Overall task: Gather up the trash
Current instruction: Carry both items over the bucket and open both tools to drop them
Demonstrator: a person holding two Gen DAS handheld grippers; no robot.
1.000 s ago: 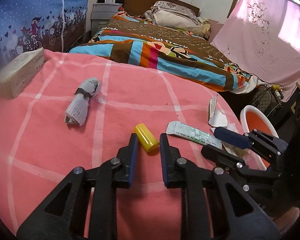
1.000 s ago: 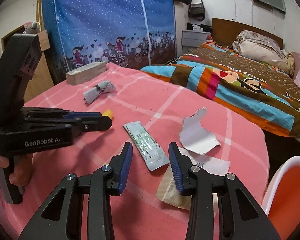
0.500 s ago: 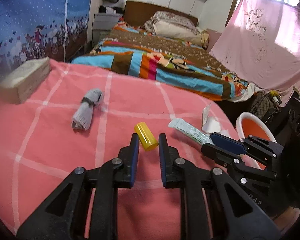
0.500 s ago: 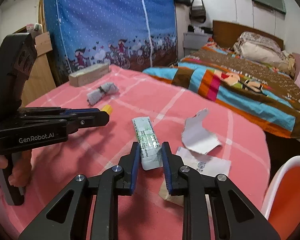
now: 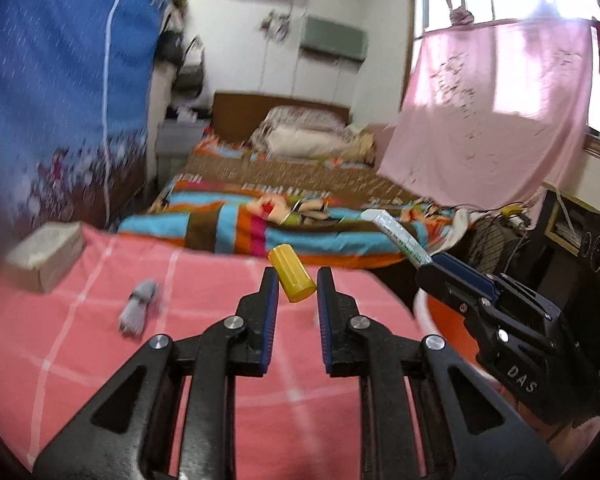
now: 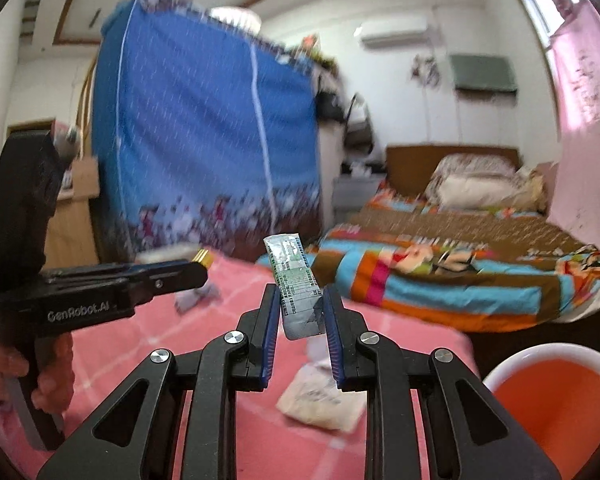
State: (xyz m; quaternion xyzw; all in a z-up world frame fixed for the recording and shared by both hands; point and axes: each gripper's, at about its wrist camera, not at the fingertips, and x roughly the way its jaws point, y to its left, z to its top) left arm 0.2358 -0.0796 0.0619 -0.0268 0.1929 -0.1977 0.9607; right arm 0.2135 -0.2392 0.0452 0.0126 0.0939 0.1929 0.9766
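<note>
Both tongs have risen off the pink worktop (image 5: pixel 100 360) since a second ago, the left tongs (image 5: pixel 297 280) clamped on the yellow cap (image 5: pixel 292 279), the right tongs (image 6: pixel 301 308) on the wrapper (image 6: pixel 296 284), ready, I judge, for the orange bin (image 6: pixel 560 396).

pink checked table (image 5: pixel 228 364): box (image 5: pixel 46 256), rolled cloth (image 5: pixel 138 311), probably paper (image 6: pixel 320 402).

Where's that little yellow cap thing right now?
In the left wrist view the yellow cap sits pinched in the left gripper, lifted above the pink tablecloth, left of the right gripper.
</note>
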